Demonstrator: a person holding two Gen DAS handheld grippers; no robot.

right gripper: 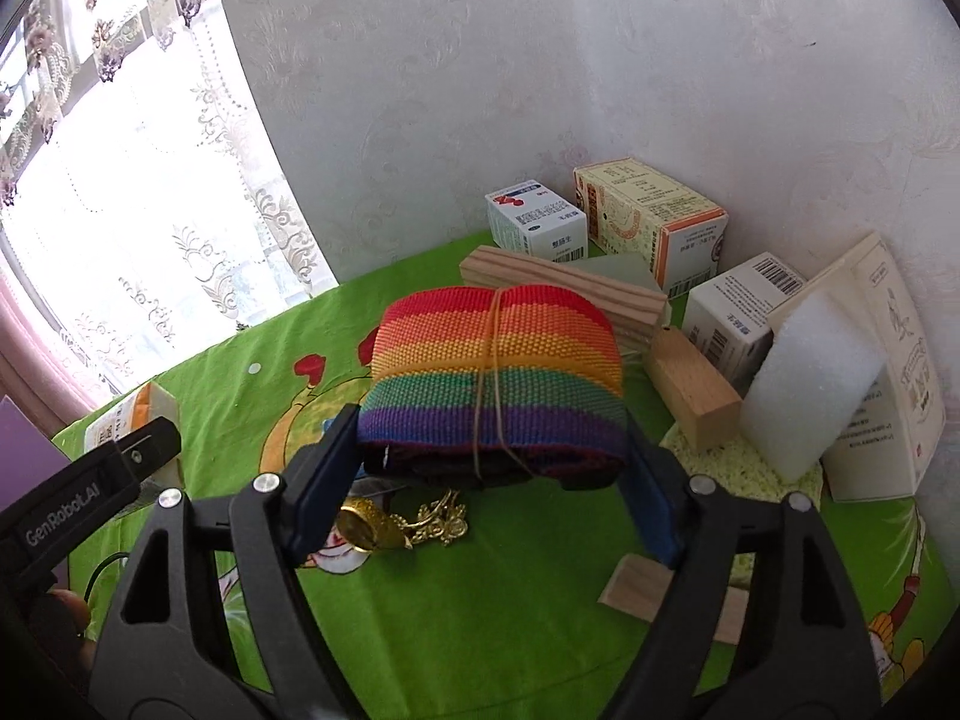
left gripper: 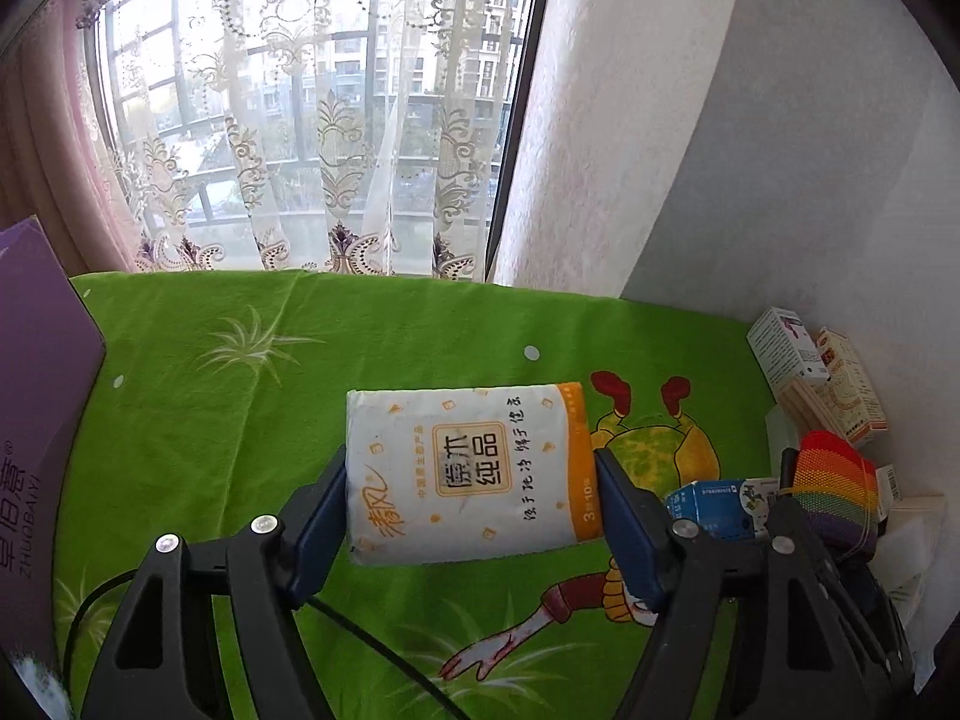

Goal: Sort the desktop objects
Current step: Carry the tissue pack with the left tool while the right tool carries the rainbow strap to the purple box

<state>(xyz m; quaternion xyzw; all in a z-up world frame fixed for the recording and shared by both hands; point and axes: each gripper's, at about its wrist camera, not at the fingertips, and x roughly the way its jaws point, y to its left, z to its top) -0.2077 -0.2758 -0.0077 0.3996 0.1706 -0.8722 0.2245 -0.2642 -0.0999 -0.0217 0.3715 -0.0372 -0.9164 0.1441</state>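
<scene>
In the left wrist view my left gripper (left gripper: 471, 498) is shut on a white and orange tissue pack (left gripper: 462, 468), held flat above the green cloth (left gripper: 240, 420). The right wrist view has my right gripper (right gripper: 492, 450) shut on a rolled rainbow strap (right gripper: 495, 372) bound with a rubber band, lifted over the cloth. That strap (left gripper: 834, 480) and the right gripper also appear at the left wrist view's right edge. The left gripper's body (right gripper: 90, 492) and the tissue pack's end (right gripper: 135, 414) show at the lower left of the right wrist view.
Small medicine boxes (right gripper: 648, 222), wooden blocks (right gripper: 690, 390), a white sponge (right gripper: 810, 378) and a cream carton (right gripper: 888, 384) crowd the corner by the wall. A gold chain (right gripper: 414, 525) lies under the strap. A blue box (left gripper: 714, 504) and a purple box (left gripper: 36, 420) lie on the cloth.
</scene>
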